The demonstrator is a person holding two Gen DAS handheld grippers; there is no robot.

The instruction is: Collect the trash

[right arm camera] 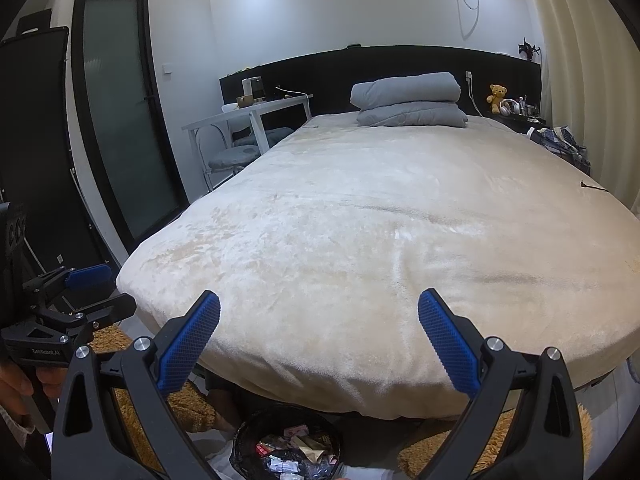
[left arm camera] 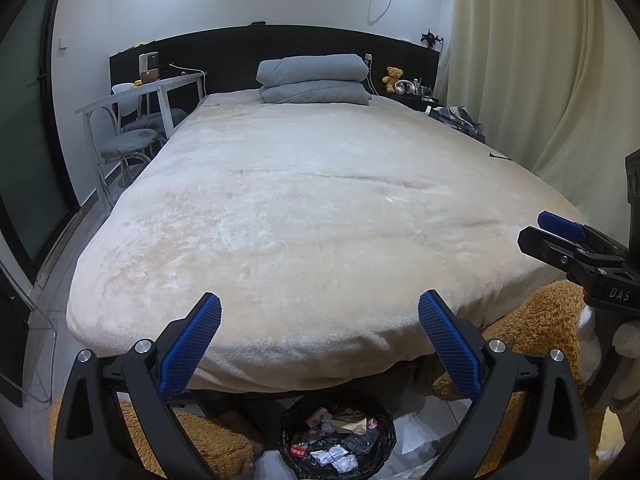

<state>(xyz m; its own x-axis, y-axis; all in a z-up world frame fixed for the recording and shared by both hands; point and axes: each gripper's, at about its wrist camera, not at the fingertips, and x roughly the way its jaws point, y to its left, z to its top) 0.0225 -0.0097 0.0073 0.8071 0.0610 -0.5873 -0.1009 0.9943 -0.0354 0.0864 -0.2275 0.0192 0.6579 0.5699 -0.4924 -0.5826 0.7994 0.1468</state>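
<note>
A black-lined trash bin (left arm camera: 294, 416) full of crumpled wrappers stands on the floor at the foot of the bed, low in the left wrist view; it also shows in the right wrist view (right arm camera: 250, 428). My left gripper (left arm camera: 320, 320) is open and empty above the bin, over the bed's foot edge. My right gripper (right arm camera: 319, 318) is open and empty too, beside it. The right gripper shows at the right edge of the left wrist view (left arm camera: 560, 236); the left gripper shows at the left of the right wrist view (right arm camera: 96, 288). A small dark scrap (right arm camera: 594, 187) lies on the bed's right edge.
A large bed with a cream blanket (left arm camera: 320, 200) fills both views, with folded grey bedding (left arm camera: 314, 80) at the headboard. A brown fluffy rug (left arm camera: 532, 320) lies around the bin. A white table with chairs (left arm camera: 132, 120) stands left, a nightstand (left arm camera: 412, 96) and curtain (left arm camera: 540, 60) right.
</note>
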